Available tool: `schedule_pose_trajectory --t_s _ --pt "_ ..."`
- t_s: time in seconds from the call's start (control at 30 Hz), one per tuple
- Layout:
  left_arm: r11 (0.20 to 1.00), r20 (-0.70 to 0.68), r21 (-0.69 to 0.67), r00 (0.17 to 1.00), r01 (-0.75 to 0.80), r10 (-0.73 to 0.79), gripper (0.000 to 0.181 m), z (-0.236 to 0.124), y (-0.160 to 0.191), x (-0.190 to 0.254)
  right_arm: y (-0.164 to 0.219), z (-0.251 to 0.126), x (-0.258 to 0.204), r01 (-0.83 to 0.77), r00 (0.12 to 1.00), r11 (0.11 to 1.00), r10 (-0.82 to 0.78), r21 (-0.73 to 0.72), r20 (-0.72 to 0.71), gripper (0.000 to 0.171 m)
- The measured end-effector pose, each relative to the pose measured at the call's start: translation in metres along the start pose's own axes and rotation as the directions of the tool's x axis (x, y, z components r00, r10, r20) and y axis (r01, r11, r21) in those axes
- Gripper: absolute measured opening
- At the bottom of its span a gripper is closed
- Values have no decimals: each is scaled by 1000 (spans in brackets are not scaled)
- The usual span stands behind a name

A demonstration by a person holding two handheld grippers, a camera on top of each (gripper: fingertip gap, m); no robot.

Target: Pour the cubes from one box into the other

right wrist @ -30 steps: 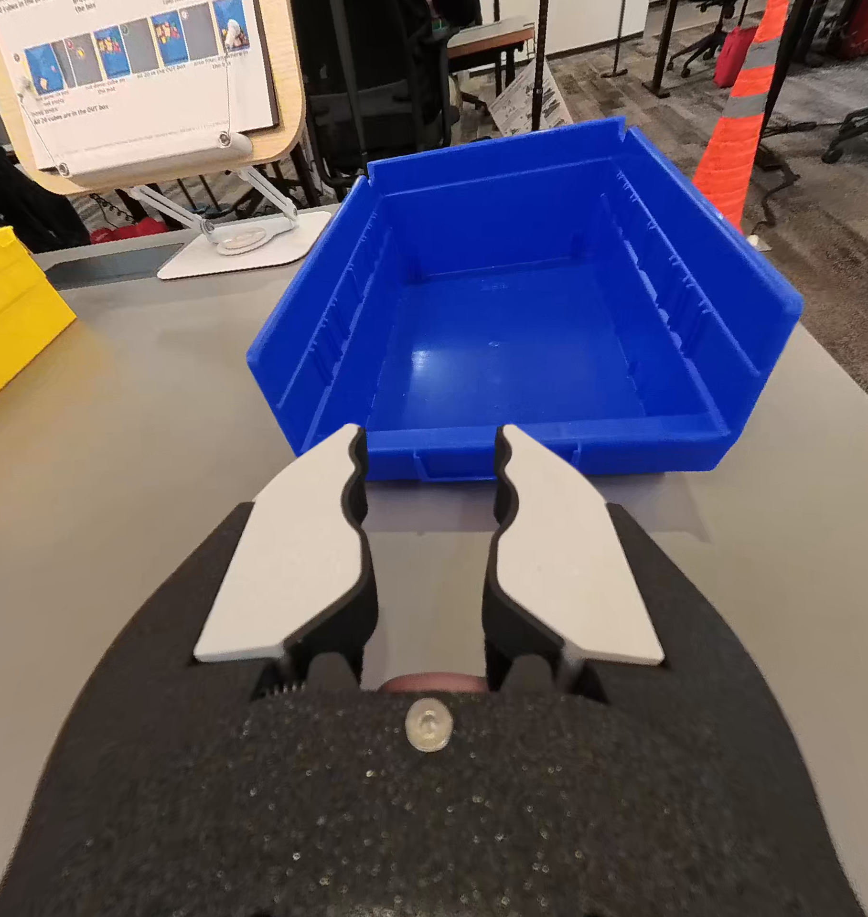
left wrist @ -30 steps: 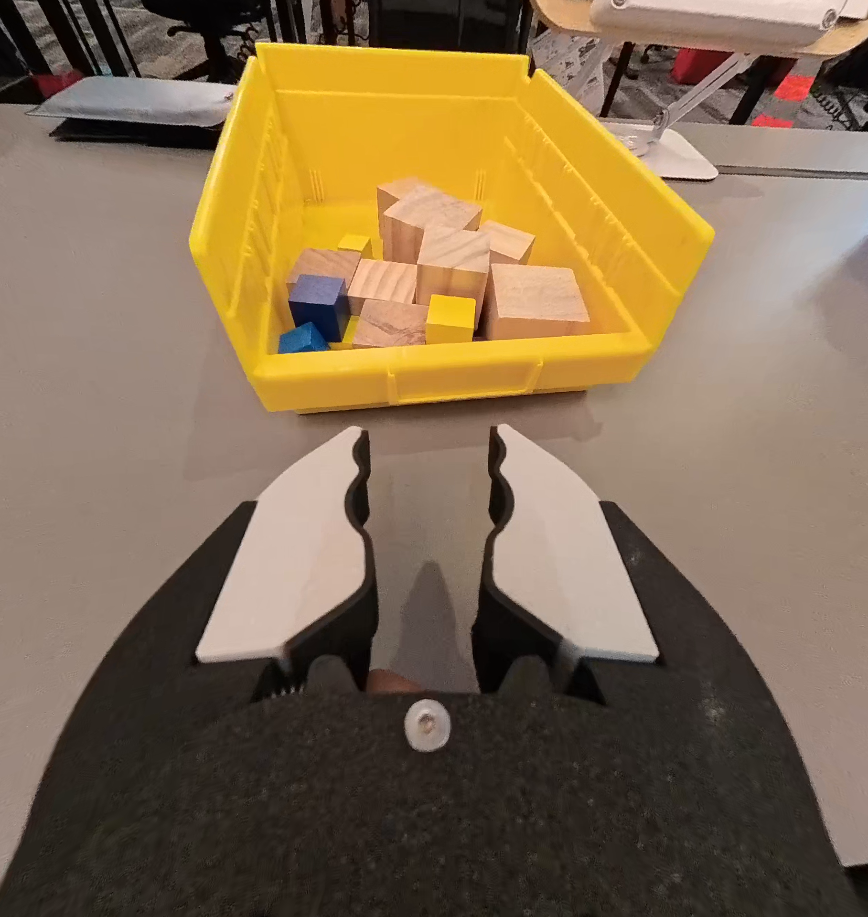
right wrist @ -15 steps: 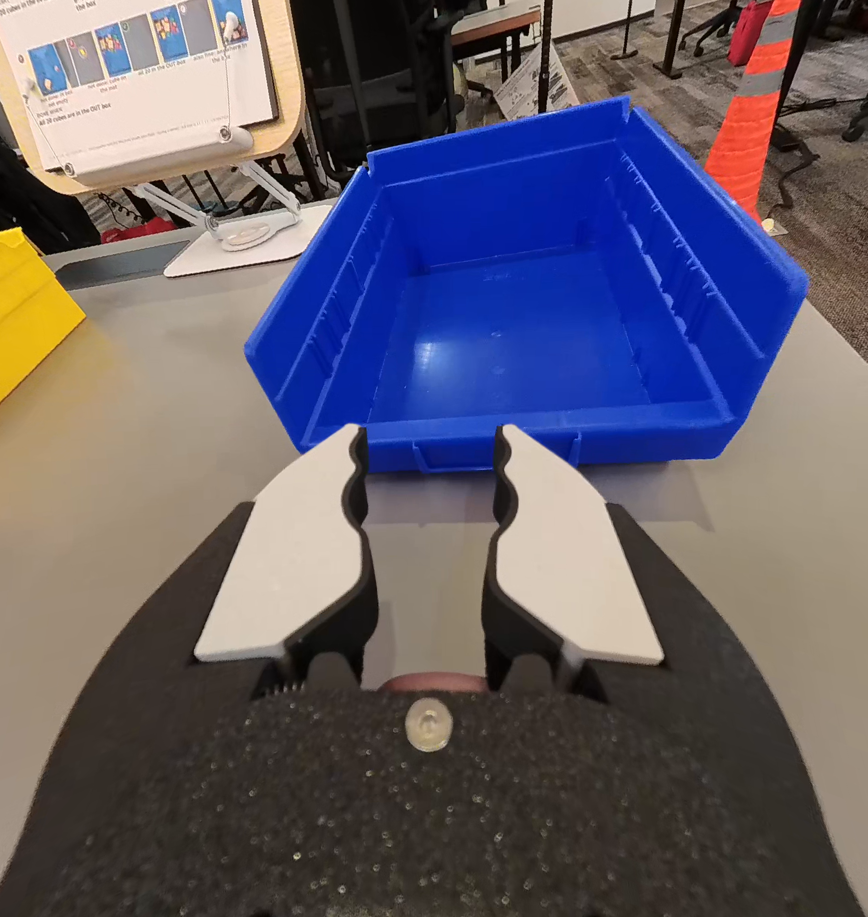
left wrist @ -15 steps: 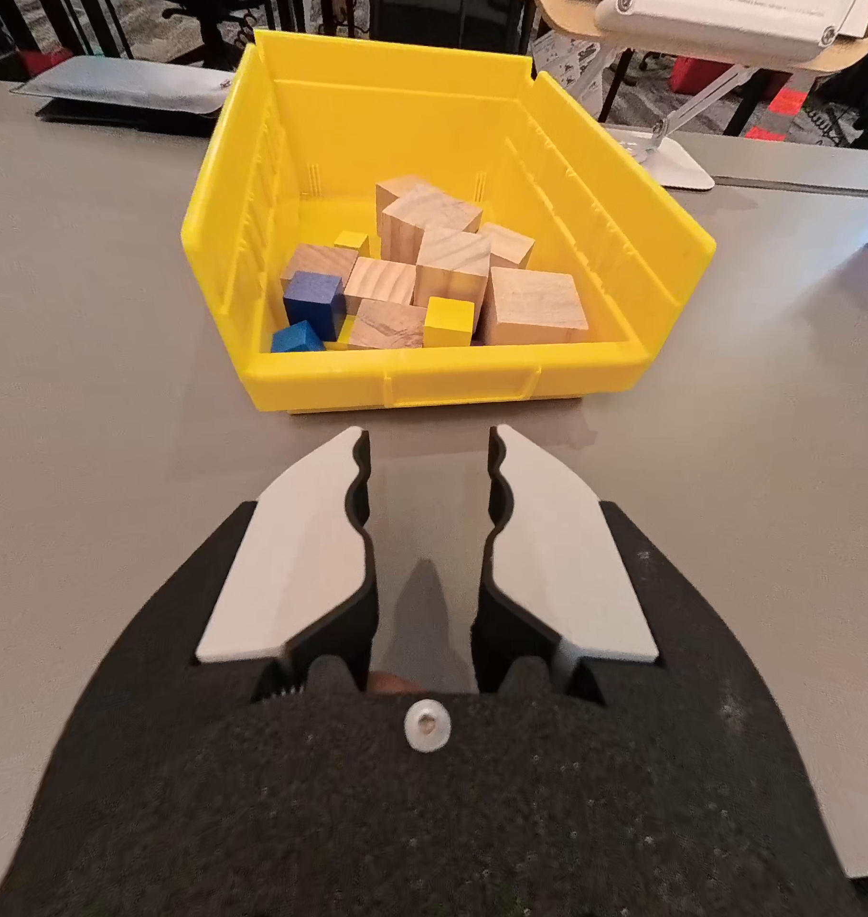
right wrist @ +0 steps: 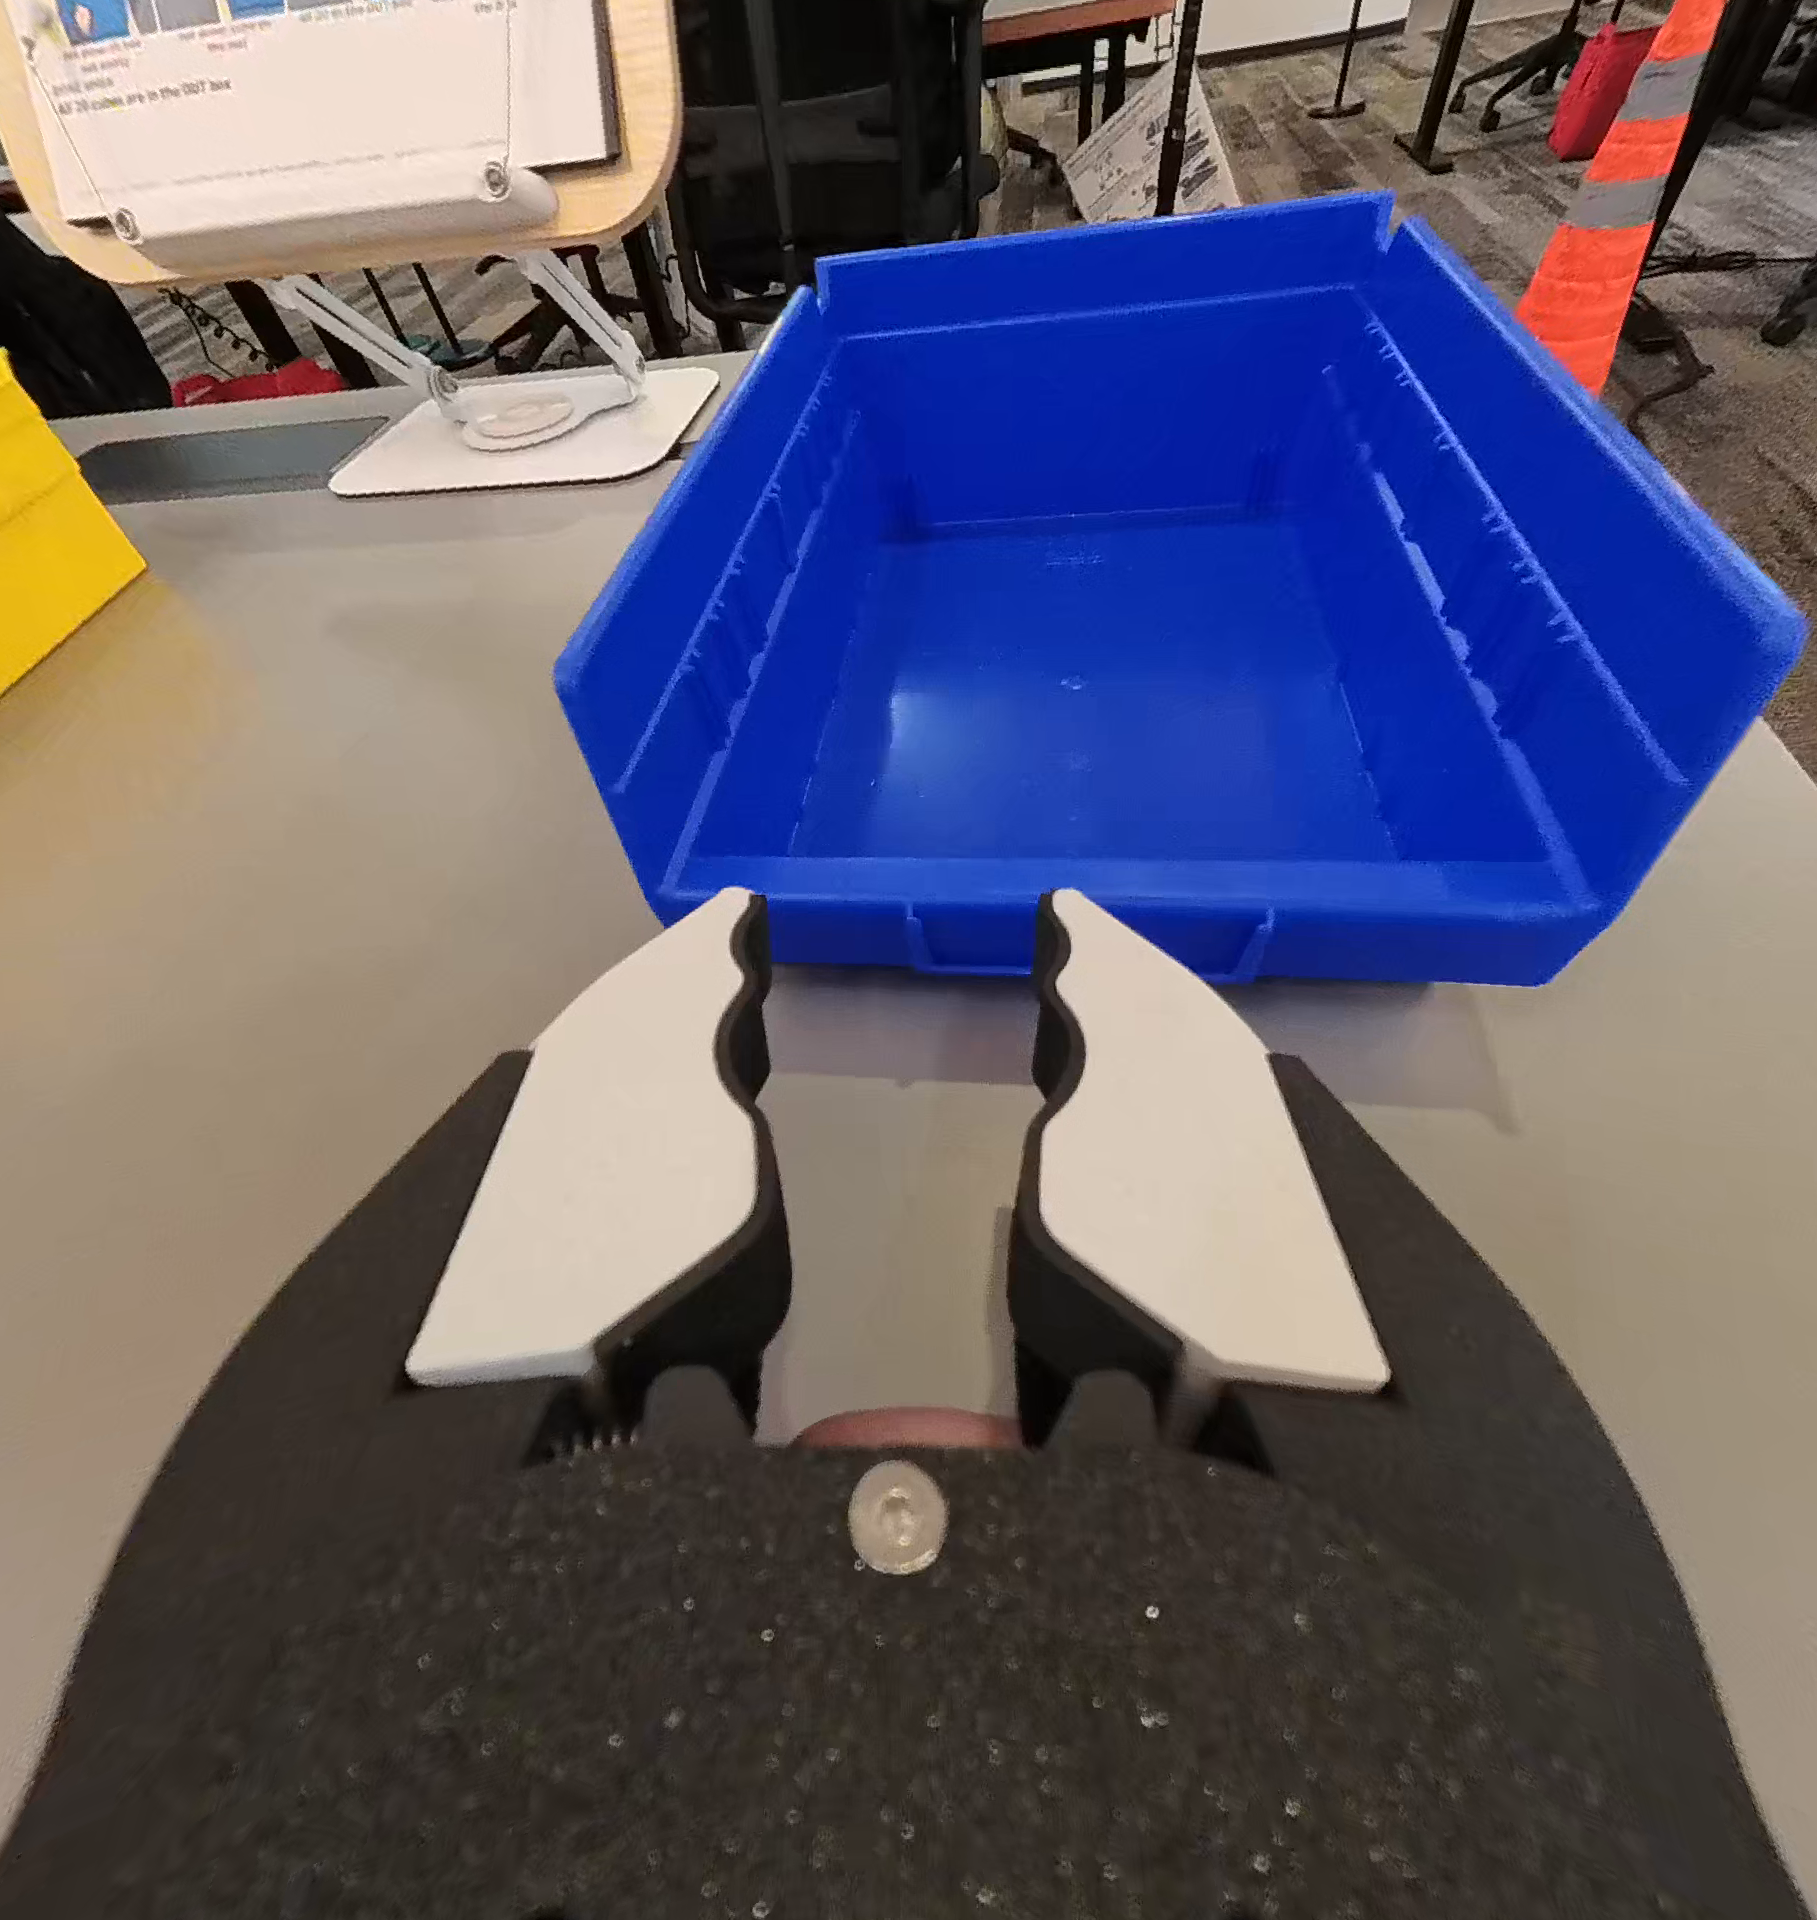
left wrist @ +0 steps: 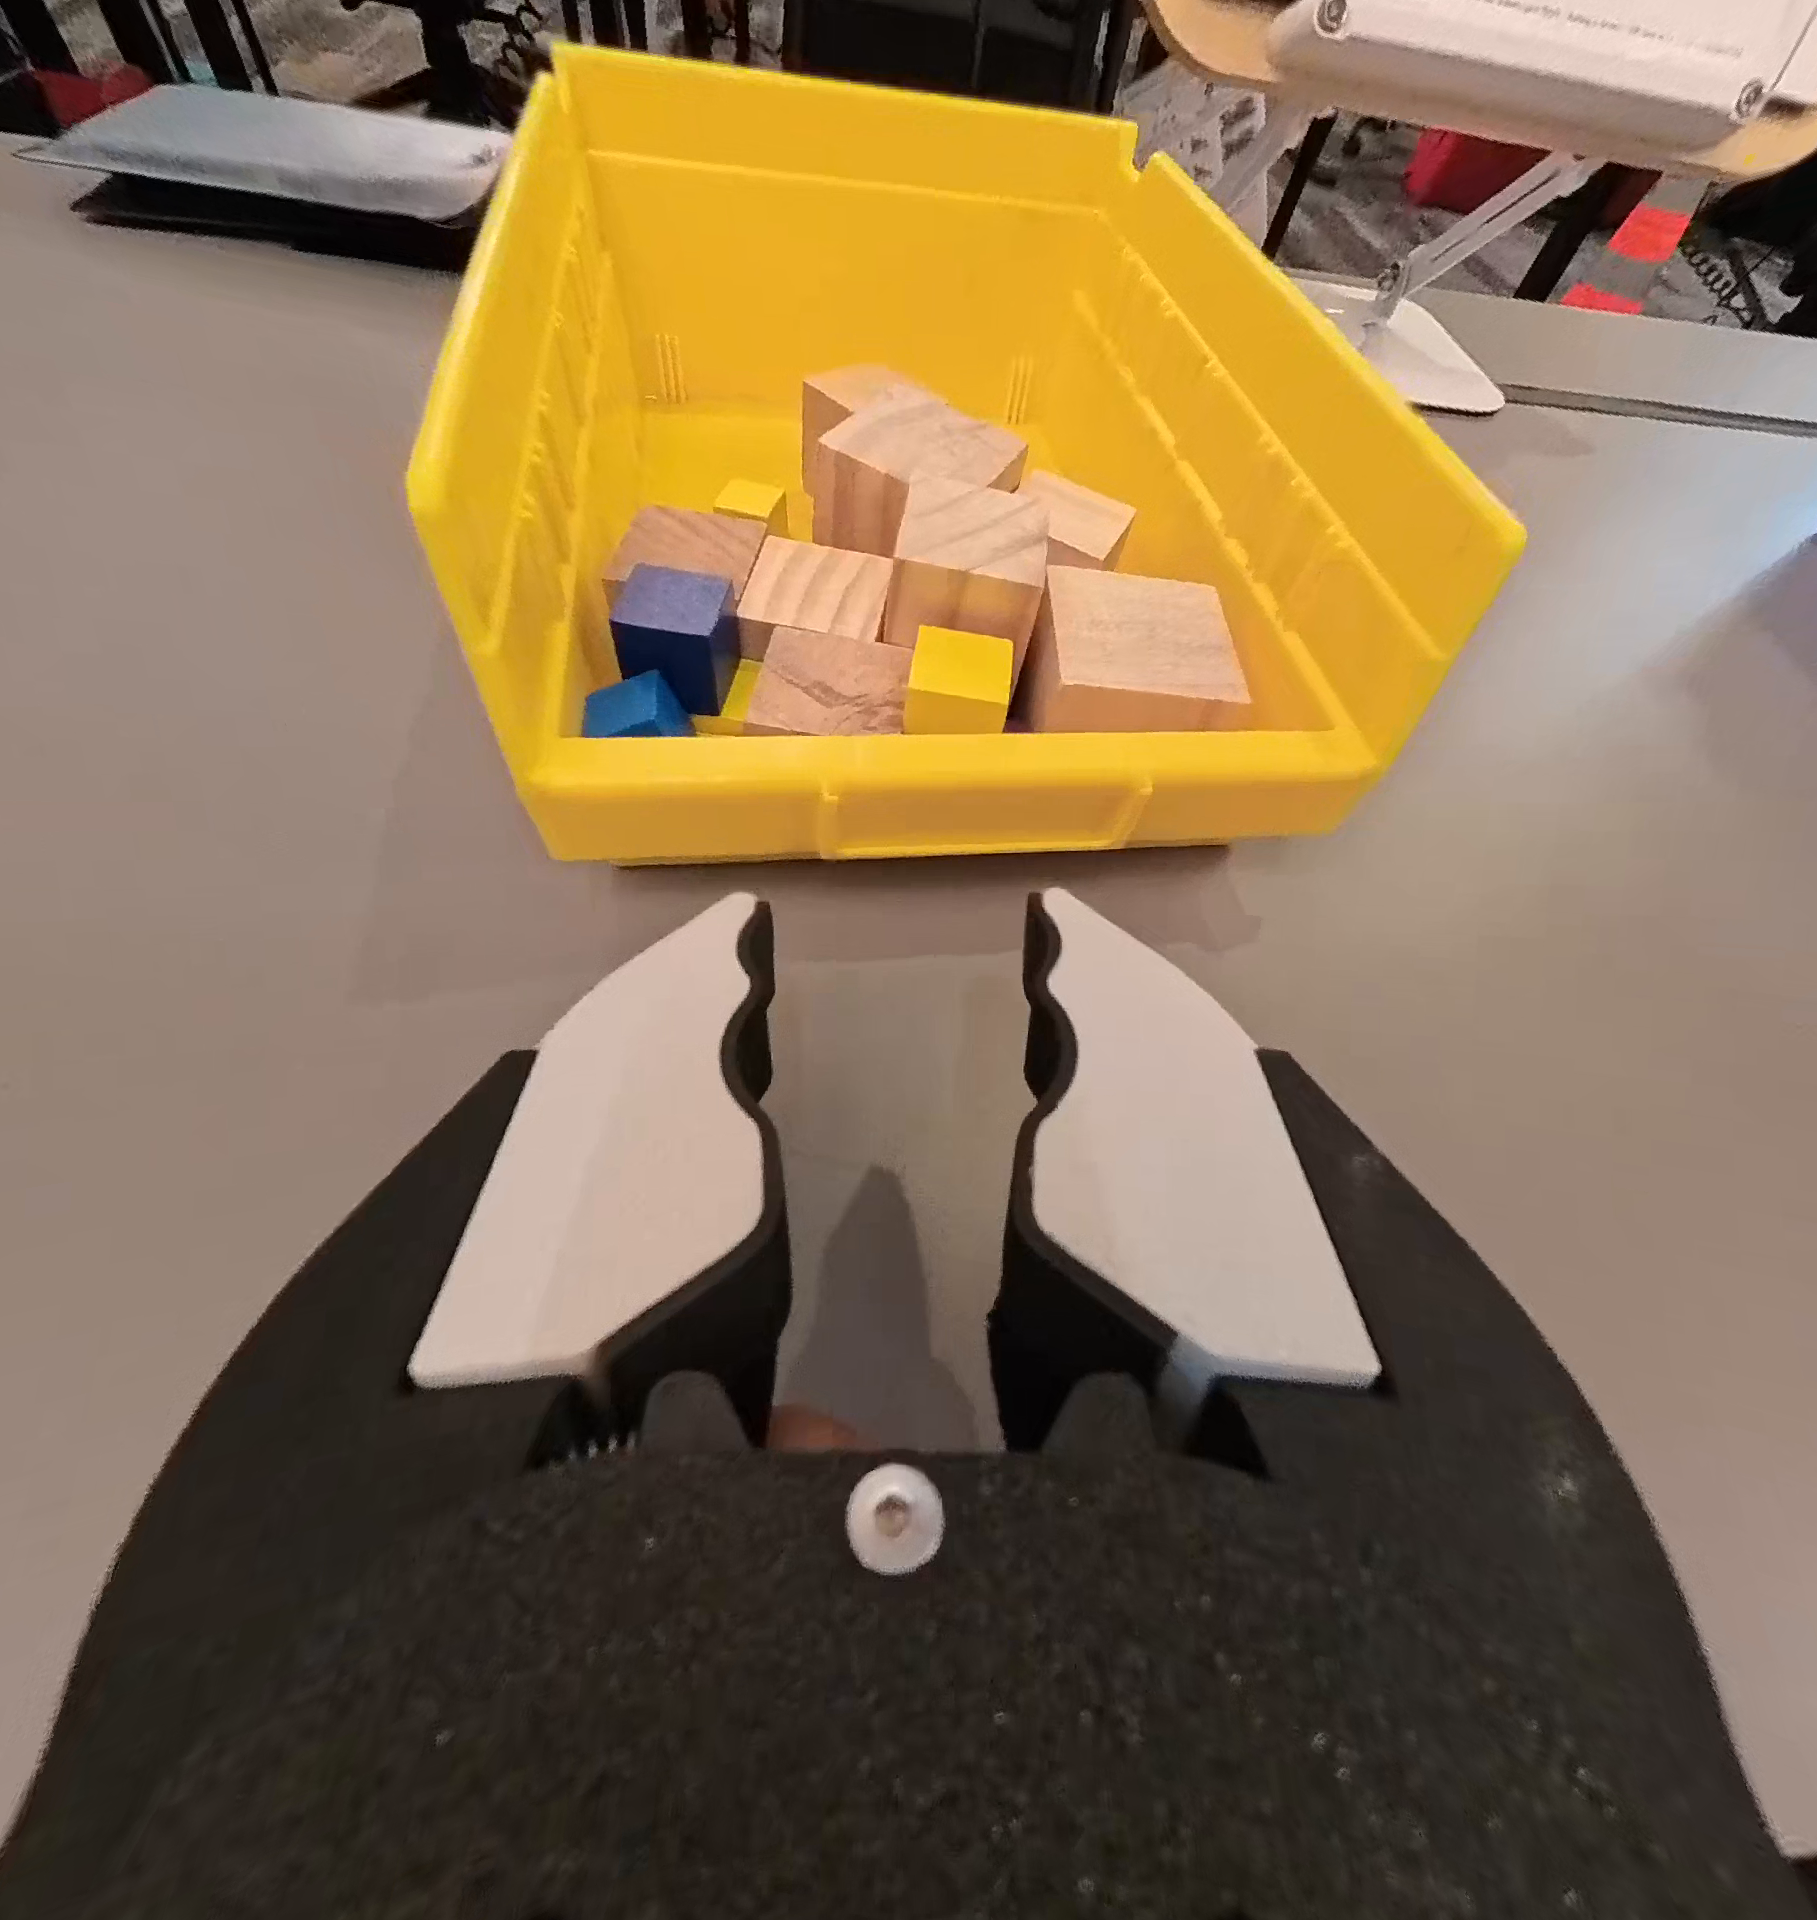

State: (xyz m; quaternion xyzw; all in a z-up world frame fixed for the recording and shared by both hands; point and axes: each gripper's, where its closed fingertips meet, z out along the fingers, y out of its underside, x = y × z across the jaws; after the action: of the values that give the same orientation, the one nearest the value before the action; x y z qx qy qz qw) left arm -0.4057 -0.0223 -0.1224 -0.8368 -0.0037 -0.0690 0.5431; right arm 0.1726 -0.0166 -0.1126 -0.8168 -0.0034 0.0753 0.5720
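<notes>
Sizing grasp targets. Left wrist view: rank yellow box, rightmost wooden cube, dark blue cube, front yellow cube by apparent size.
1. yellow box
2. rightmost wooden cube
3. dark blue cube
4. front yellow cube, only slightly smaller than the blue one, and partly hidden behind the box's front wall, so that gap is unsure.

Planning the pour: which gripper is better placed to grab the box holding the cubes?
Left. The left gripper is open, facing the yellow box of cubes. The right gripper faces the empty blue box.
</notes>
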Motion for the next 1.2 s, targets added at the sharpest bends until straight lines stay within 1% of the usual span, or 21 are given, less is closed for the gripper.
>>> schedule_pose_trajectory --t_s 0.07,0.13,0.23,0.3,0.37,0.43,0.53,0.6,0.67,0.77,0.83,0.87,0.9,0.93,0.97,1.0,1.03,1.1,1.17,1.2 --pt "999 -17 14 999 47 -46 46 -4 -14 -3 0 1 -3 5 1000 1000 -5 -4 3 48" --pt "995 -83 -1 991 102 -102 54 -7 -35 -5 1 2 -6 4 1000 1000 -4 -7 13 48" --pt "986 -137 -120 982 113 -130 54 -2 -68 -22 0 1 -12 6 1000 1000 -6 0 30 48" --pt "979 -131 -191 986 72 -98 52 10 -91 -37 -2 3 -15 3 999 1000 -4 3 40 48" --pt "960 -83 -279 996 12 -36 52 34 -108 -55 -2 6 -18 5 999 1000 -5 -2 49 48" --pt "912 -71 -411 997 -13 -18 52 64 -117 -65 -3 9 -22 5 998 1000 -5 -1 60 48" --pt "808 -50 -589 997 19 -60 52 111 -115 -73 -6 11 -32 30 997 1000 -30 5 74 48" --pt "730 -16 -683 1000 -5 -8 52 135 -104 -82 -7 13 -42 89 994 996 -89 5 66 48" --pt "696 66 -718 997 21 38 47 157 -103 -98 -6 14 -57 151 985 989 -151 4 80 48" --pt "684 141 -719 990 123 -30 44 189 -110 -110 3 19 -81 215 970 976 -211 -21 120 49" --pt "635 155 -756 986 159 -62 40 205 -103 -112 8 22 -97 216 965 976 -208 -34 159 49" --pt "607 164 -779 985 158 -45 37 210 -97 -116 8 24 -105 203 966 979 -194 -36 173 49" --pt "588 165 -794 985 157 -40 39 215 -93 -118 7 25 -114 191 965 981 -180 -39 193 49" --pt "571 159 -804 985 164 -59 36 218 -89 -115 6 28 -126 184 961 982 -169 -47 220 50" --pt "556 141 -813 985 171 -97 21 221 -87 -109 3 32 -141 190 954 980 -170 -60 246 51" --pt "549 130 -816 983 179 -126 6 223 -87 -103 -2 39 -156 222 945 973 -197 -68 263 52" --pt "551 141 -816 985 174 -102 6 224 -87 -105 -10 49 -173 276 930 958 -247 -74 272 53" --pt "560 144 -816 989 142 -41 5 226 -88 -107 -31 76 -211 368 900 925 -328 -99 286 60" --pt "557 152 -819 988 141 -28 5 227 -88 -108 -61 115 -259 400 876 909 -343 -116 339 60" --pt "557 153 -818 988 143 -28 5 227 -88 -108 -73 137 -285 400 863 904 -317 -149 392 59"
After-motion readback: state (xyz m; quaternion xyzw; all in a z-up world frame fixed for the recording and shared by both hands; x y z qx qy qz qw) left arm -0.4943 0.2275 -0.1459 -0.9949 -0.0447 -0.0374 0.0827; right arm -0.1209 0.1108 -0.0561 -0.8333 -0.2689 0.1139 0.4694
